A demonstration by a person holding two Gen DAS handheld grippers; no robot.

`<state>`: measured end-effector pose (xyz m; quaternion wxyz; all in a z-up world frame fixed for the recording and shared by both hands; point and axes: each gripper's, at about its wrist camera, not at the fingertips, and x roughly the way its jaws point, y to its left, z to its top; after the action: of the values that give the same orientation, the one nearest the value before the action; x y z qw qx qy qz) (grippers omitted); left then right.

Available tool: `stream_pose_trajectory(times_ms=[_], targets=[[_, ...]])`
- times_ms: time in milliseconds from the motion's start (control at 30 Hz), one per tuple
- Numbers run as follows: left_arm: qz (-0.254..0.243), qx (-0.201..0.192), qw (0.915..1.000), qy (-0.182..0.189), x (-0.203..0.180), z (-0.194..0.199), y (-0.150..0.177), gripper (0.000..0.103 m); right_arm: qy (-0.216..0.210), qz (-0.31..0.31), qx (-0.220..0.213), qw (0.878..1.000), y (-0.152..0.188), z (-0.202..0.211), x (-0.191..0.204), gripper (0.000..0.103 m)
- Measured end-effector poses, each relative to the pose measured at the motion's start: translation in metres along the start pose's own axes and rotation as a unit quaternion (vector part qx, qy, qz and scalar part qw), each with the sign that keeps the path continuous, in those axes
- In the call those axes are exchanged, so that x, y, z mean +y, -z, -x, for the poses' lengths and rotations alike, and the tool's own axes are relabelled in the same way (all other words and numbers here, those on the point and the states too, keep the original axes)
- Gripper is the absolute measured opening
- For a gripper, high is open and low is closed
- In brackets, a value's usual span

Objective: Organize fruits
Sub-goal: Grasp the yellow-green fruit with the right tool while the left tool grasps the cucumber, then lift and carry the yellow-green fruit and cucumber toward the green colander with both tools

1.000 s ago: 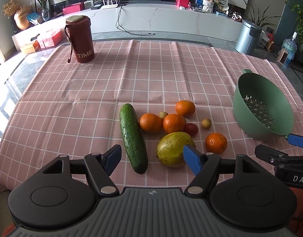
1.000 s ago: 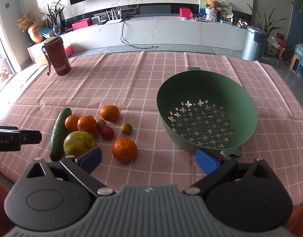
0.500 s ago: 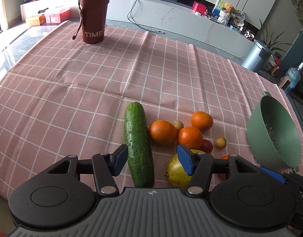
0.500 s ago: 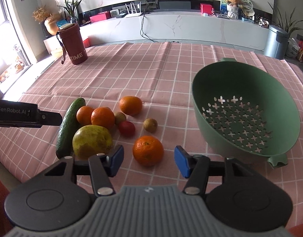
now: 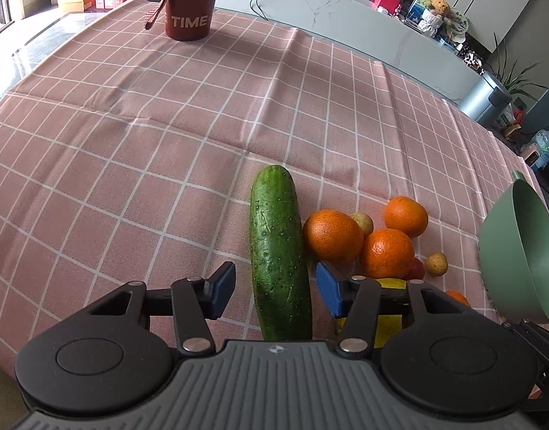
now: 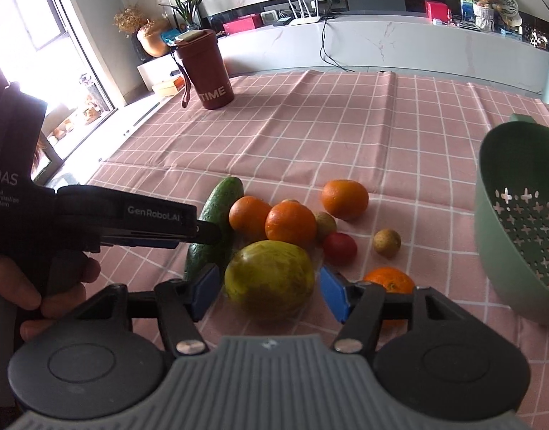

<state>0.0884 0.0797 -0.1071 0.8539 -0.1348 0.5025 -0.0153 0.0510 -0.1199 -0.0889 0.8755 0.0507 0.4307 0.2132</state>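
Note:
A green cucumber (image 5: 278,251) lies on the pink checked cloth, its near end between the open pads of my left gripper (image 5: 274,288); there is a gap on each side. To its right lie oranges (image 5: 332,234), small brown fruits (image 5: 436,263) and a red one. My right gripper (image 6: 269,288) is open with its pads on either side of a large yellow-green fruit (image 6: 270,279), not pressing it. The cucumber (image 6: 217,222) shows behind the left gripper's body. A green colander (image 6: 518,222) stands at the right, empty.
A dark red TIME cup (image 5: 190,3) stands at the far left of the cloth (image 5: 131,143). Another orange (image 6: 389,279) lies by my right gripper's right finger. The table's near edge runs just below both grippers.
Both grippers have moved forward and down. The left now straddles the cucumber's near end. The right swung left from the orange and now straddles the yellow-green fruit.

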Motion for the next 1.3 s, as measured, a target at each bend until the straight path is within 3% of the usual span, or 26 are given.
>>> stream_pose_trajectory(times_ms=[167,400,800,1033,1167,1300], targets=[[-0.006,0.004,1.0,0.005,0.001,-0.008,-0.002,0.06,0.007,0.004,0.017,1.0,0.001,-0.015,0.005,0.068],[0.001,0.006,0.9998,0.019,0.004,-0.017,-0.003,0.051,0.013,-0.005,0.037,0.999,0.002,-0.035,0.004,0.069],[0.025,0.004,0.999,0.037,0.01,-0.02,-0.002,0.042,0.012,-0.01,0.039,0.999,0.003,-0.044,0.002,0.067],[0.035,0.009,0.999,0.028,0.01,-0.007,0.005,0.042,0.012,0.001,0.044,0.999,0.01,-0.03,0.003,0.067],[0.016,0.037,0.9992,0.003,0.003,-0.005,0.014,0.042,0.022,0.014,0.055,0.998,0.014,-0.017,0.002,0.067],[-0.003,0.039,0.9991,-0.016,-0.003,-0.003,0.019,0.042,0.02,0.003,0.061,0.998,0.022,-0.007,-0.004,0.067]])
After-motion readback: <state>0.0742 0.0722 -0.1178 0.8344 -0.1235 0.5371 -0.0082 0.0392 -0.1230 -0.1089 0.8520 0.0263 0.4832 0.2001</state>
